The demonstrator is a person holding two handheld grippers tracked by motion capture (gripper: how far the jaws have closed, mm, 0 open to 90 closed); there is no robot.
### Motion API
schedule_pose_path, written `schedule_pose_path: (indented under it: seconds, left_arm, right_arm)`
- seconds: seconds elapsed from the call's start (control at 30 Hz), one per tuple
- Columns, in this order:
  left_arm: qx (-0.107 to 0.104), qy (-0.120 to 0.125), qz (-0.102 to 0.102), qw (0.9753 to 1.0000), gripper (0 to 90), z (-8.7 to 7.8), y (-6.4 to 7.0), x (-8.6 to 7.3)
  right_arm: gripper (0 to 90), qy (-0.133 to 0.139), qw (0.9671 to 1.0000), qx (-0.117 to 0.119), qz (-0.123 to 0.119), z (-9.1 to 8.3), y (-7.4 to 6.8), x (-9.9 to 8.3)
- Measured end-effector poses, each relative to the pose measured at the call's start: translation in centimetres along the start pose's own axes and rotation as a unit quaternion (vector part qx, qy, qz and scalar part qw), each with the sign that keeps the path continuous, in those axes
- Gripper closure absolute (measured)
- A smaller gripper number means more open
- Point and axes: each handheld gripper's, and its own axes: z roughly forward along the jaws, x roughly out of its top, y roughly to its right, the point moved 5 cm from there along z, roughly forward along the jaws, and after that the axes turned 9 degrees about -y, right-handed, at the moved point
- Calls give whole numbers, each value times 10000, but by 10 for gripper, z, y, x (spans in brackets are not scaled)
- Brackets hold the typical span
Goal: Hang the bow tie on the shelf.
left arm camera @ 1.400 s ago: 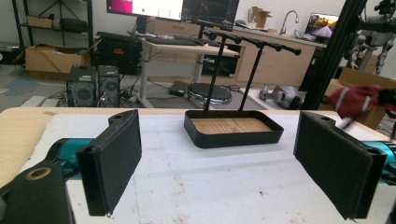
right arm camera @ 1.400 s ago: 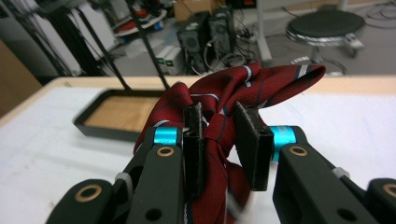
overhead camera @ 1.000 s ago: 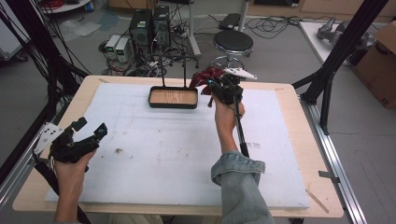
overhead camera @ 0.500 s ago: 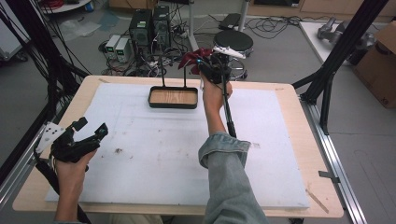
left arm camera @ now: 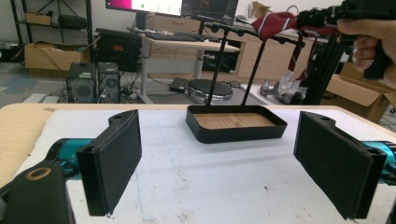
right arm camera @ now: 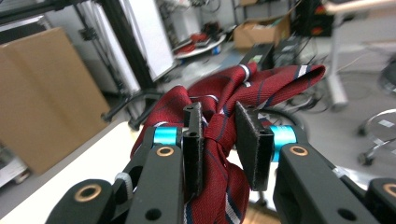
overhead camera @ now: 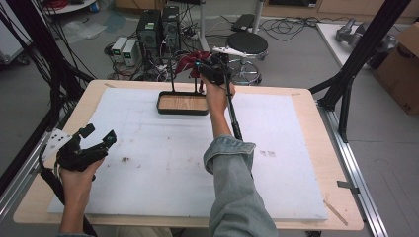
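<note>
The right gripper [right arm camera: 219, 149] pinches a red striped tie [right arm camera: 224, 98] between its fingers; the left gripper [left arm camera: 233, 163] gapes wide, empty.

Tray [overhead camera: 182, 103] sits on the mat [overhead camera: 148, 163], upper centre of the high view. Rack [overhead camera: 185, 76] stands behind it. Right gripper [overhead camera: 210, 71] holds the tie [overhead camera: 188, 61] above the rack. Left gripper [overhead camera: 86, 145] at lower left, over the mat's edge.

- Red striped tie [right arm camera: 219, 140]: bunched, pinched in the right claw [overhead camera: 210, 69], raised above the stand's far end.
- Black tray [overhead camera: 182, 103] with wooden floor and two uprights, at the bench's far middle.
</note>
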Motion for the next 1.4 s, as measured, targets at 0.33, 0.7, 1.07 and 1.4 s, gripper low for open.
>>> schedule_pose_path:
  seconds: [0.33,0.7,1.07,1.4]
  left_arm:
    - [1,-5,-4,10000,155,-1,0,0]
    - [-34,-11,23,10000,155,0,2,0]
    - [-52,-55,30,10000,155,3,2,-2]
    - [-45,-59,23,10000,155,3,1,-2]
  right_arm:
    - [726,-477,9968,303,-569,10,-4,-14]
    - [726,-874,9935,170,-712,10,12,-26]
    - [717,-1168,9889,-373,-838,23,24,-38]
    - [636,-1085,9870,-655,-990,26,24,-40]
